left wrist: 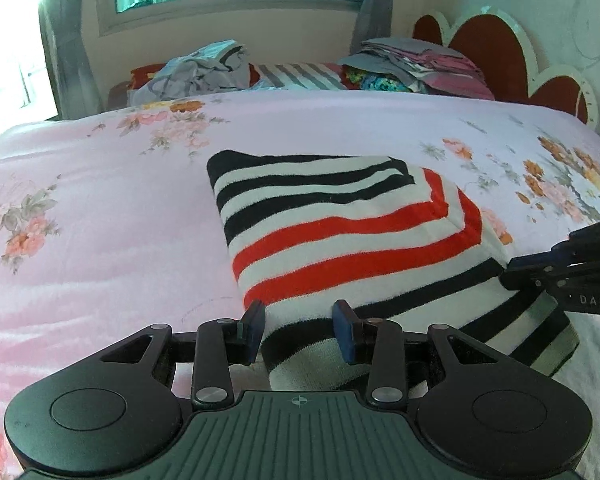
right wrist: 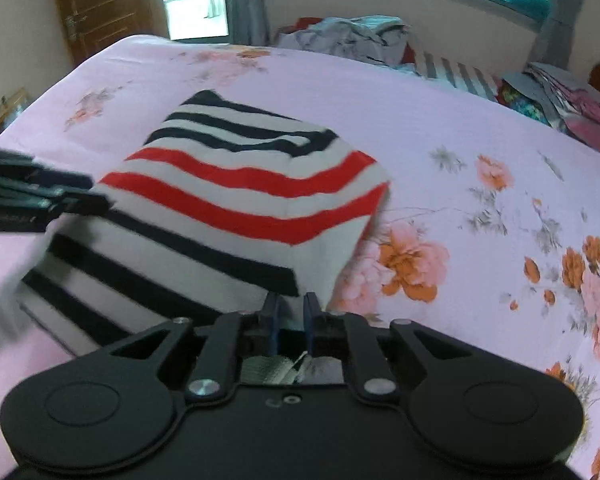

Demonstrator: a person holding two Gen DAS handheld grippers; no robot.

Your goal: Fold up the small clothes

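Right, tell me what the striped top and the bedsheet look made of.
Striped top: looks like a soft knit, probably cotton or acrylic; matte, fuzzy stripe edges, ribbed hem near the left tongs. Bedsheet: smooth printed woven fabric, faint sheen suggests polyester or a blend.

White knit garment striped black and red; pink bedsheet printed with orange-pink flowers.

Left gripper blurred, cut by frame edge.
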